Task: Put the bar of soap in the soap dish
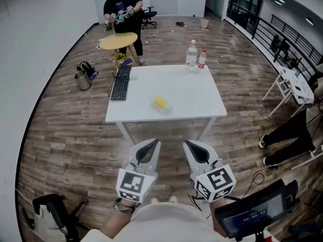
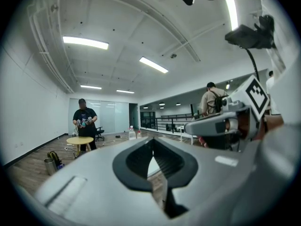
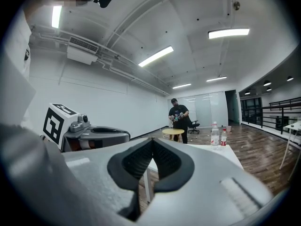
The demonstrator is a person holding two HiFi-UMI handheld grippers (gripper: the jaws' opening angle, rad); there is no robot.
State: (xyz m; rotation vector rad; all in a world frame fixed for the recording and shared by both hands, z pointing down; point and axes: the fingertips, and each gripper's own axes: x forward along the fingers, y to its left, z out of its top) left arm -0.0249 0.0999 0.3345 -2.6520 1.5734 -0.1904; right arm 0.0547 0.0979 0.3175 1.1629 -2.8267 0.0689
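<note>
We hold both grippers level and side by side, short of the near edge of the white table (image 1: 202,110) and well apart from anything on it. Only the head view shows us the soap (image 1: 160,103), a yellow bar lying alone near the middle of the tabletop, with a keyboard (image 1: 121,82) along the table's left edge and two bottles (image 1: 196,56) at its far edge. From above we see the left gripper (image 1: 151,145) and right gripper (image 1: 191,145) only as grey noses. Their own views settle the rest: the left gripper (image 2: 152,145) has its jaws pressed together with nothing between them, and the right gripper (image 3: 153,144) is just the same, closed and empty. The right gripper view picks up the bottles (image 3: 217,135) at the table's far edge. It also shows a person in black (image 3: 178,116) behind a round table (image 3: 173,132). The left gripper view alone adds a second person (image 2: 211,100), in beige, standing by a railing off to the right.
</note>
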